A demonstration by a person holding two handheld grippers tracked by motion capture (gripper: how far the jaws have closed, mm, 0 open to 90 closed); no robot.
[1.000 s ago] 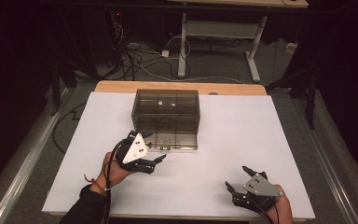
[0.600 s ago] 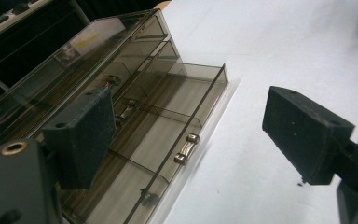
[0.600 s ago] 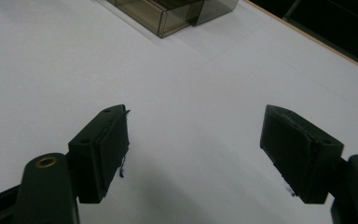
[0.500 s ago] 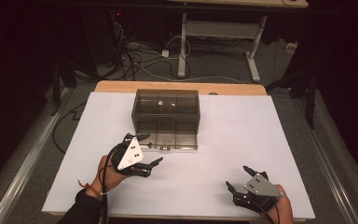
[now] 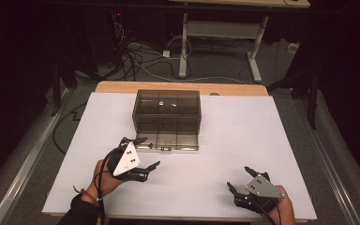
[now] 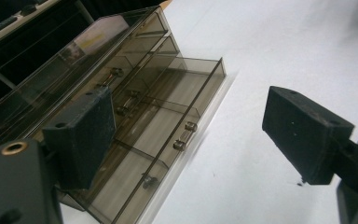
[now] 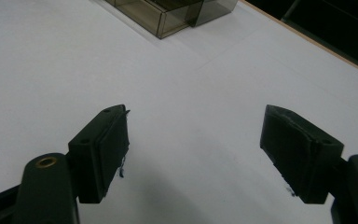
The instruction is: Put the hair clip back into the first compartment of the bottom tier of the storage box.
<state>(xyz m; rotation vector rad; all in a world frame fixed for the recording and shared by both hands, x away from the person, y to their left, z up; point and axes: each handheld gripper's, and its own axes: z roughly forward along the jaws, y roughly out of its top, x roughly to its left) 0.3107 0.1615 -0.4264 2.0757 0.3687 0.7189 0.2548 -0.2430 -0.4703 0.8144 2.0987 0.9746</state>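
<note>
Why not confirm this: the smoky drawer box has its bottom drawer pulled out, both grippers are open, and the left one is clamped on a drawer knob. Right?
Not quite. The left gripper is open and grips nothing: in the left gripper view its jaws stand wide apart, short of the drawer's knobs. The drawer box does have its bottom drawer out, and the right gripper is open.

- One smoky clear drawer box (image 5: pixel 167 108) on my counter (image 5: pixel 262 140), one drawer (image 5: pixel 168 137) pulled out.
- Two grippers in my hands: left gripper (image 5: pixel 143 154), right gripper (image 5: pixel 239 180).
- Two black fingers (image 7: pixel 103 149) on each, four altogether.
- Two small knobs (image 6: pixel 185 135) on the open drawer's front.
</note>
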